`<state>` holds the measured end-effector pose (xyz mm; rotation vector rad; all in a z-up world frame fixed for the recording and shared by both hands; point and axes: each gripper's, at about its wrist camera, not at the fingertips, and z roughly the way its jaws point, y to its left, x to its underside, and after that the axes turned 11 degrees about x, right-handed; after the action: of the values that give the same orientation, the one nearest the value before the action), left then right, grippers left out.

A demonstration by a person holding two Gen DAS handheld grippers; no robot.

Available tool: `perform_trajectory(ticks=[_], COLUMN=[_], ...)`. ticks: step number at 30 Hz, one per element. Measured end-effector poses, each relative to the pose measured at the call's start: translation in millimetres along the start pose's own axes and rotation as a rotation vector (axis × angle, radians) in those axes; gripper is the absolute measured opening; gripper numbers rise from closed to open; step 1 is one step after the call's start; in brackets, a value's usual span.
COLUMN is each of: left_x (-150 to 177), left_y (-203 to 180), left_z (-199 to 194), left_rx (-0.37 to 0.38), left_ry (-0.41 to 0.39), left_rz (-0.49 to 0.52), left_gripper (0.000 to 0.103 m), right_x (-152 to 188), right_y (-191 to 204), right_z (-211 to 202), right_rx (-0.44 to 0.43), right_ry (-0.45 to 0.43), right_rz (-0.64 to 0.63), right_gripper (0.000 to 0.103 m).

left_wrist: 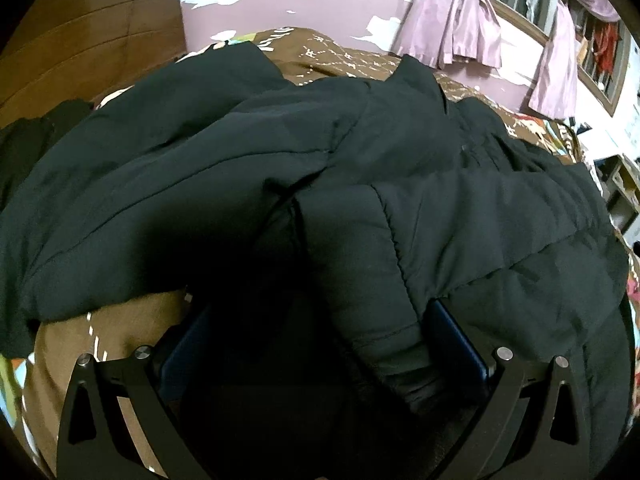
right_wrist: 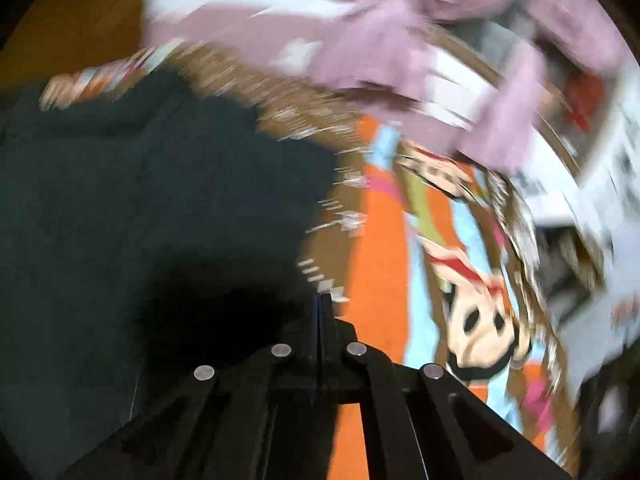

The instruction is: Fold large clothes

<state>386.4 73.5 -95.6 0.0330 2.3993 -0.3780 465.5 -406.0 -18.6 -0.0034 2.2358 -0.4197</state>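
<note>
A large black padded jacket [left_wrist: 320, 160] lies spread on a bed with a brown patterned bedspread [left_wrist: 340, 60]. My left gripper [left_wrist: 320, 320] is open, its blue pads wide apart, with a fold or sleeve of the jacket [left_wrist: 368, 280] lying between them. In the blurred right wrist view the jacket [right_wrist: 140, 200] fills the left half. My right gripper [right_wrist: 322, 300] is shut with its pads pressed together and nothing visible between them, above the jacket's right edge.
The bedspread has a bright orange and blue cartoon print [right_wrist: 440, 280] on the right. A wooden headboard [left_wrist: 92, 40] stands at the back left. Pink curtains [left_wrist: 460, 20] hang by a window at the back right. Shelves [left_wrist: 624, 188] stand at the far right.
</note>
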Motion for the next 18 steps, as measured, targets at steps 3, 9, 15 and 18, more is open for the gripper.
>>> perform_trajectory(ticks=[3, 9, 15, 18], left_x=[0.6, 2.8, 3.6, 3.3], left_y=[-2.2, 1.2, 1.7, 2.8], left_z=[0.1, 0.7, 0.7, 1.2], left_rx=[-0.007, 0.005, 0.009, 0.009], left_ry=[0.002, -0.004, -0.009, -0.006], left_rz=[0.007, 0.005, 0.006, 0.006], left_gripper=[0.102, 0.102, 0.102, 0.102], right_x=[2.1, 26.7, 33.2, 28.0], right_y=[-26.7, 16.5, 58.5, 72.7], right_z=[7.2, 1.6, 9.8, 14.6], right_rx=[-0.1, -0.135, -0.03, 0.044], right_ry=[0.055, 0.045, -0.014, -0.06], right_rz=[0.059, -0.193, -0.358, -0.395], right_gripper=[0.001, 0.036, 0.059, 0.058])
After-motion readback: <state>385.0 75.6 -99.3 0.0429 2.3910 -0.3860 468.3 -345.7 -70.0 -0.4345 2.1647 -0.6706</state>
